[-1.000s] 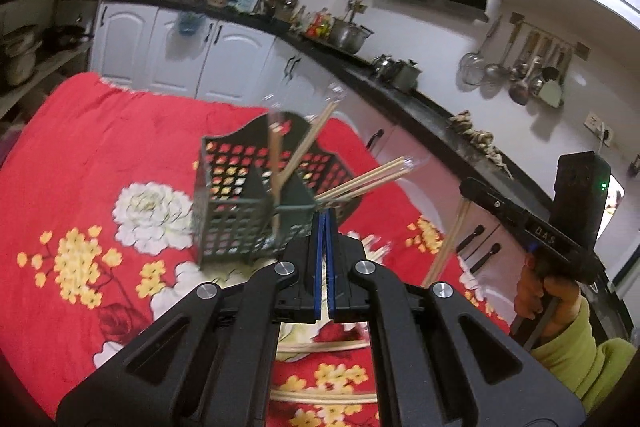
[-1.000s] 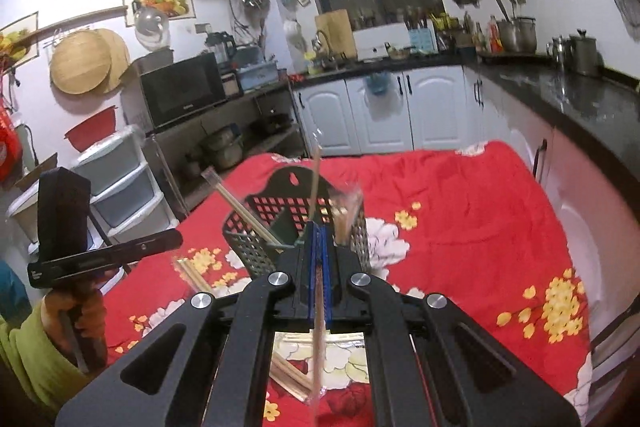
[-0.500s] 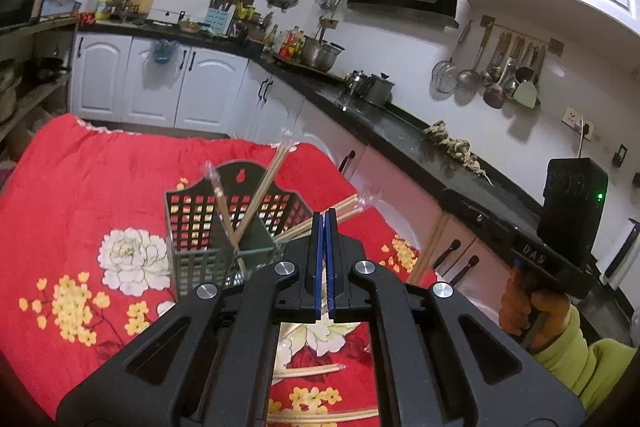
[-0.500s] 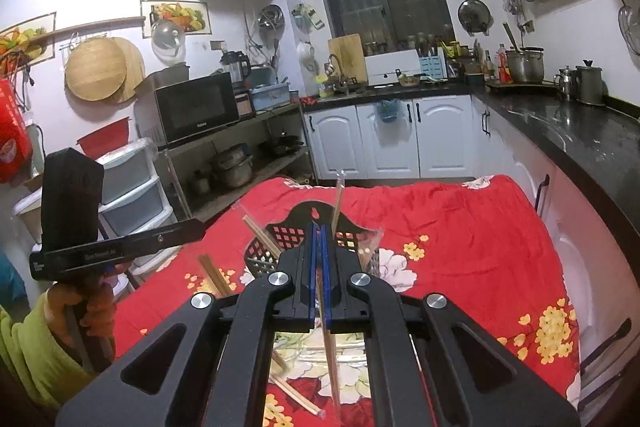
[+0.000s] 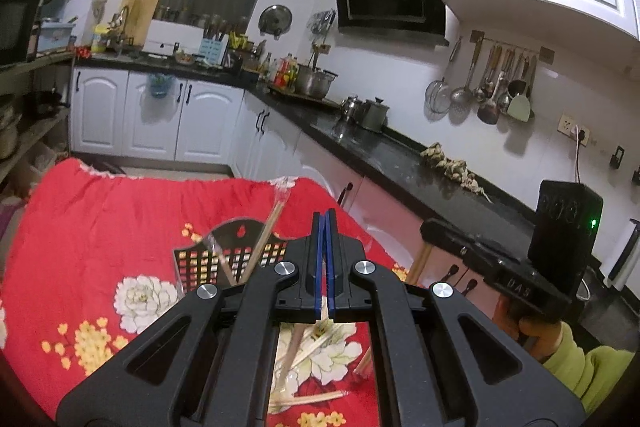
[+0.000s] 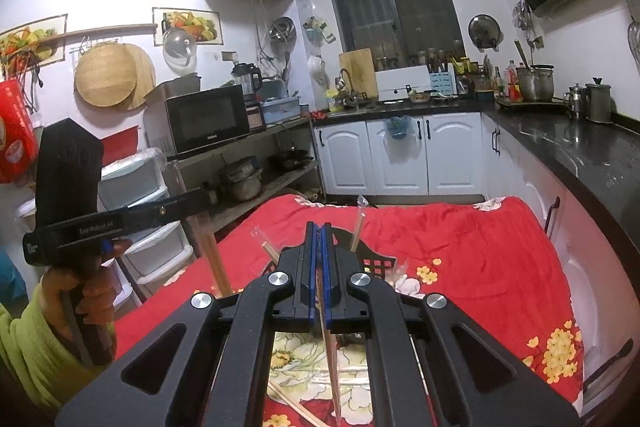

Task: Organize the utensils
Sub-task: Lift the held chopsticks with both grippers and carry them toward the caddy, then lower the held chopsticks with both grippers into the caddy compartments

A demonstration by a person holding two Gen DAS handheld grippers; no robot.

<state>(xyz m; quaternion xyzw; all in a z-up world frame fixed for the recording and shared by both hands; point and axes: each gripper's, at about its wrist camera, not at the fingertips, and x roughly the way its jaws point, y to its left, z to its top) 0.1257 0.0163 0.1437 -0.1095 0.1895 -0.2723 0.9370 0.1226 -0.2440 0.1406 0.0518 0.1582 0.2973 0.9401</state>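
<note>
We read the right gripper (image 6: 319, 259) with its blue fingers (image 6: 310, 267) pressed together on a wrapped chopstick pair (image 6: 329, 343); the stick runs down between the pads and hangs below them over the red cloth. The left gripper (image 5: 325, 259) has its fingers (image 5: 317, 259) nearly together; in the right wrist view a wooden stick (image 6: 214, 259) hangs beneath it, so it seems clamped on that stick too, though the contact itself is hidden.

The dark mesh utensil basket (image 5: 208, 259) stands on the desk (image 5: 100, 227) just ahead of both grippers, with several chopsticks (image 5: 266, 231) already leaning in it. More wrapped pairs (image 5: 308, 397) lie flat on the cloth below the fingers.

Handling, as we judge it: sticks are light, stiff, thin; the clear sleeve makes them slick, so they may rotate or slide in the pads. A hold near mid-length, not the tip, should limit swing. The basket looks light and could tip or skid if a stick is pushed against its wall
</note>
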